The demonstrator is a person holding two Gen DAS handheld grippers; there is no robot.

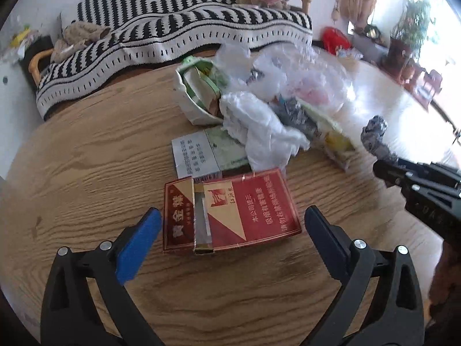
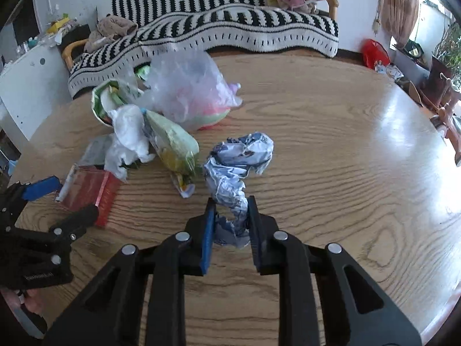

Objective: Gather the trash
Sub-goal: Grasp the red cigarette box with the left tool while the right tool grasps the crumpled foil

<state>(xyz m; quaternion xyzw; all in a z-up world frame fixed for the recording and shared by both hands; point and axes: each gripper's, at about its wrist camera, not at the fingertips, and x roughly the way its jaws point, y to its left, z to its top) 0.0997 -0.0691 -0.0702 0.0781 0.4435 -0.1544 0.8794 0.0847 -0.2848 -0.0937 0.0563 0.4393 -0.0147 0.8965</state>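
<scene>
Broadly, spreading across both views: a round wooden table (image 2: pixel 331 150) with a striped sofa (image 2: pixel 230 26) lying along its far edge. Heaping up on the far left of the tabletop, a trash pile: a clear plastic bag (image 2: pixel 190 92) with pink and green contents showing dimly through it, a torn green-and-white carton (image 1: pixel 198 86), a crumpled white tissue (image 1: pixel 259 127) and a green snack packet (image 2: pixel 173 144).

Lying flat just near of the pile, a red cigarette pack (image 1: pixel 230 210), lid end open, sitting between the fingers of the left gripper (image 1: pixel 233 227). Holding level and low over the wood, jaws standing wide, one blue pad (image 1: pixel 138 248) just left of the pack, the dark finger well apart on its right; touching or not, impossible to tell. Peeking out beyond the red pack, a pale green-and-white cigarette pack (image 1: pixel 201 152), its far corner hiding under the tissue.

Reaching in from the near right, the right gripper (image 2: pixel 230 219), pinching narrow on a crumpled blue-and-white wrapper (image 2: pixel 239 161). Sticking up and away from the tips, the wrapper's bulk, with its near end bunching between the pads. Showing only as a grey wad (image 1: pixel 374 138) in the left view, the same wrapper, blurring at the frame's right.

Cutting off at the lower left of the right view, a hand behind the left gripper, mostly hidden.
</scene>
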